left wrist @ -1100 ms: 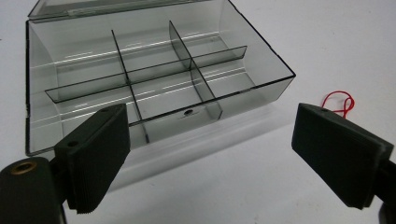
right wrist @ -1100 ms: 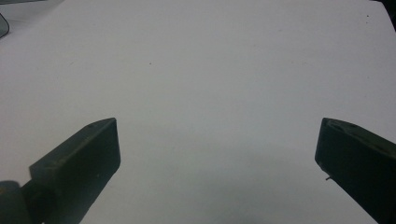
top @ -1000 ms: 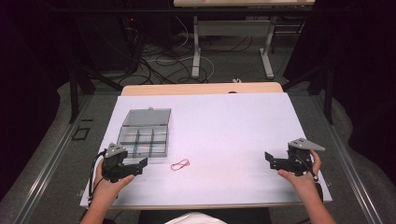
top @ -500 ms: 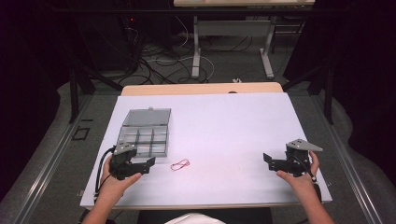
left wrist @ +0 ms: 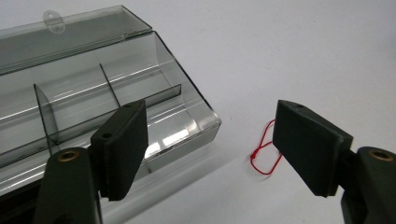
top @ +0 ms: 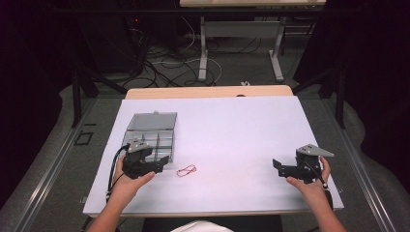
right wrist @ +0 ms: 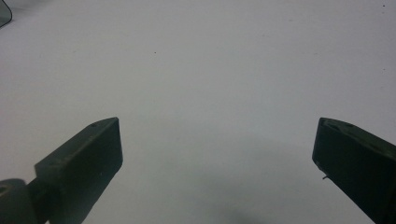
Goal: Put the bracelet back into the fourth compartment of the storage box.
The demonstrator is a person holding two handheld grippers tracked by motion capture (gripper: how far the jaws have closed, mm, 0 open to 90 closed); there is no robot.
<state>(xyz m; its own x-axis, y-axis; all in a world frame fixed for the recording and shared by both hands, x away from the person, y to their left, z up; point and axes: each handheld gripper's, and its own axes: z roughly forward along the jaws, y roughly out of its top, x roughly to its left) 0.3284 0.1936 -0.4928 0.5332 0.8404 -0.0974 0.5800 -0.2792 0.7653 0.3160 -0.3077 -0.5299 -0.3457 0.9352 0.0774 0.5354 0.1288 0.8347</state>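
Observation:
A red rubber band lies flat on the white table top, just right of my left gripper. In the left gripper view the red rubber band peeks out beside the right jaw, on the table beyond it. My left gripper is open with nothing between its jaws, which have just been closing. A clear compartment box with its lid laid back sits behind the left hand; the clear compartment box has empty cells. My right gripper rests open at the table's right, and in its own view my right gripper has only bare table between the jaws.
The white table top spreads wide between the two hands. A wooden strip runs along its far edge. Beyond it are cables on the floor and the legs of another table.
My left hand has moved right and forward toward the red rubber band and risen a little, now close to the box's near corner. The right hand has stayed put.

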